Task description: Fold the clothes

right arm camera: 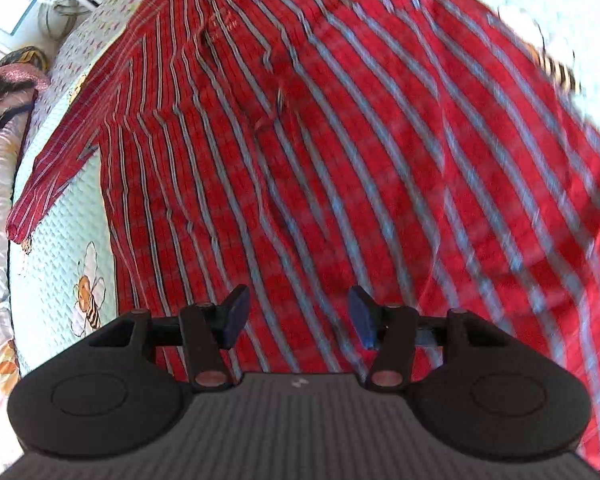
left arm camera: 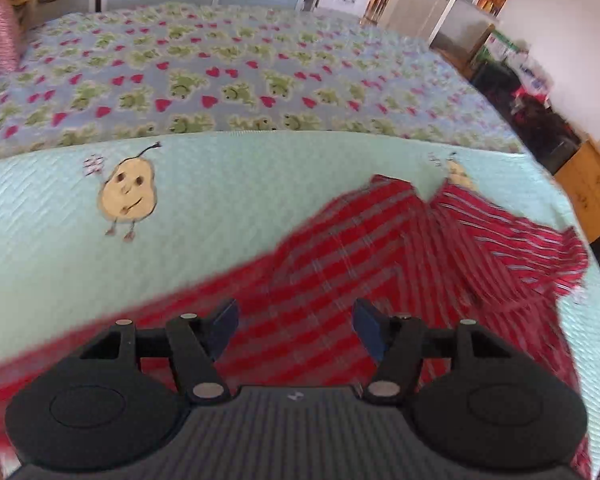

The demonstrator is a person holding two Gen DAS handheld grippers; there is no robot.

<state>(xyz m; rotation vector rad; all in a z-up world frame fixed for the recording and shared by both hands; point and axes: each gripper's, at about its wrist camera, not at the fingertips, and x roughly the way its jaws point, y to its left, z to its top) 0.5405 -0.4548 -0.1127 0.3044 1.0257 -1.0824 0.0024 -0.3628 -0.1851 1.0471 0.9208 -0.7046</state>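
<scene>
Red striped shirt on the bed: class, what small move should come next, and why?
Probably lower the right gripper and close it on the red striped shirt. Both it and the left gripper are open and empty above the spread, unfolded cloth, one sleeve lying out.

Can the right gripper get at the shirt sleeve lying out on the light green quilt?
Probably yes. The right gripper is open over the red striped shirt, and the sleeve lies flat on the quilt, uncovered.
</scene>
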